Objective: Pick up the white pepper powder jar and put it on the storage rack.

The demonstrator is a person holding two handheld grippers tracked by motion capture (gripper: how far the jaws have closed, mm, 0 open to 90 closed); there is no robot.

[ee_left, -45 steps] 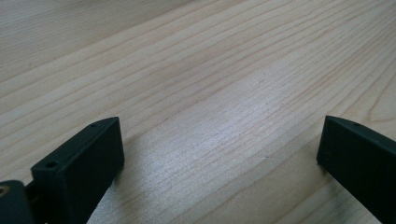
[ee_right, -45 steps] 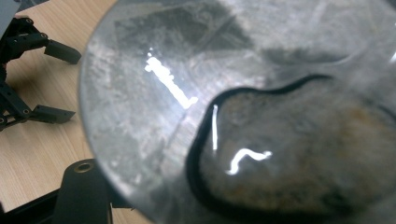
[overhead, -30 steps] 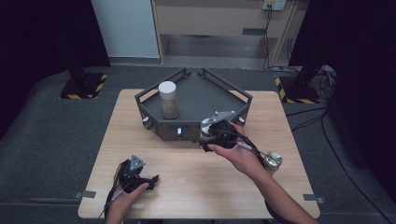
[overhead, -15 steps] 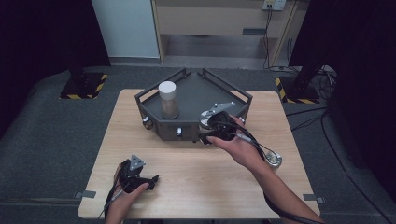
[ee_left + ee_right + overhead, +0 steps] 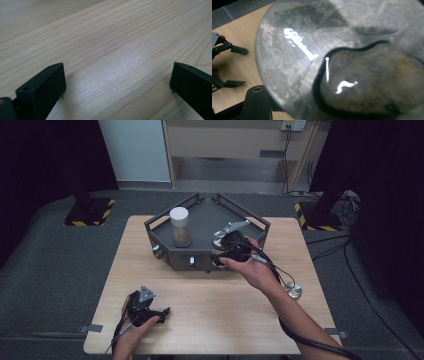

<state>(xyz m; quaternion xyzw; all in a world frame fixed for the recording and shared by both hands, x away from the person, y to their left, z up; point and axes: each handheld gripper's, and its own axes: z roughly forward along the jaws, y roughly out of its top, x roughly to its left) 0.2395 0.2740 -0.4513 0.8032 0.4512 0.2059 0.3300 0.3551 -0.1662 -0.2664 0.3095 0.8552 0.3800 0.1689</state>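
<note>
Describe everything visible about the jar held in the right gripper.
The jar is clear, glass or plastic by its glare, with a brownish mass inside, edged by a dark curved line. It lies tilted, close against the right gripper view's camera. The right gripper is shut on it at the front edge of the dark tray. From above it is mostly hidden, so its lid cannot be told.

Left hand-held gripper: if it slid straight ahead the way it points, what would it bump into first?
Probably nothing soon. The left hand-held gripper lies low with open jaws, aimed right along the bare wooden table. The way looks free to the table's right side, though depth is hard to judge.
</note>
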